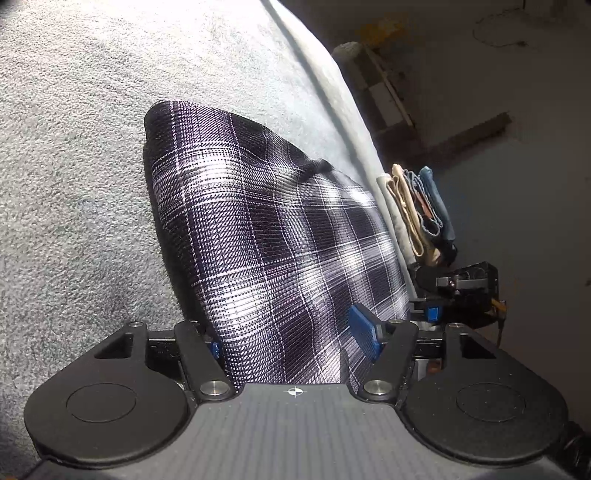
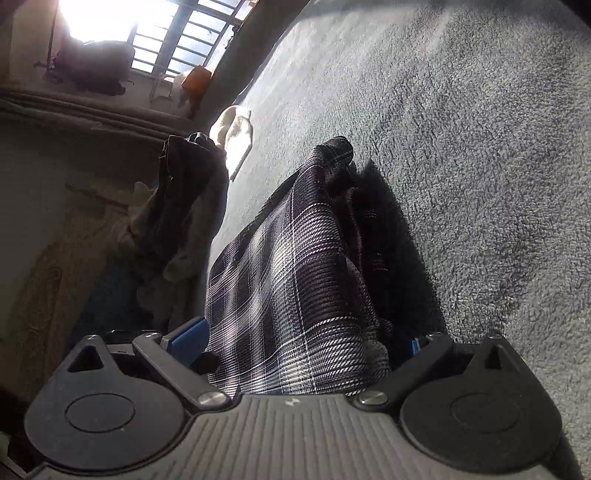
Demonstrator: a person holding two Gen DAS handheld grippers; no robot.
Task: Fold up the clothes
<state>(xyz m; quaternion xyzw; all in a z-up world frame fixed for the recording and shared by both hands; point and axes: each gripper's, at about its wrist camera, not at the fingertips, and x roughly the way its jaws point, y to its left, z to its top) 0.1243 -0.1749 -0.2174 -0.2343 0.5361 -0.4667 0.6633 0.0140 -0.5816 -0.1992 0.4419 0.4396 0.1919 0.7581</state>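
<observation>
Where window [image 2: 177, 33] glares, plaid garment [image 1: 266, 236] overlies grey blanket [image 1: 74, 147].

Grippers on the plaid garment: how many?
2. Left gripper and right gripper each have the plaid garment between their fingers, above the grey blanket; contact is hidden.

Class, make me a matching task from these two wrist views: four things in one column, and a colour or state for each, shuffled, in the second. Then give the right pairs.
Things:
1. plaid garment
2. fleece blanket
3. stack of folded clothes
4. gripper pads

Descriptions:
A. blue
B. grey and fuzzy, spread underneath
C. dark with white checks, lying between the gripper fingers
D. beige, white and denim-blue layers at the blanket's edge

Pairs: 1-C, 2-B, 3-D, 4-A
</observation>
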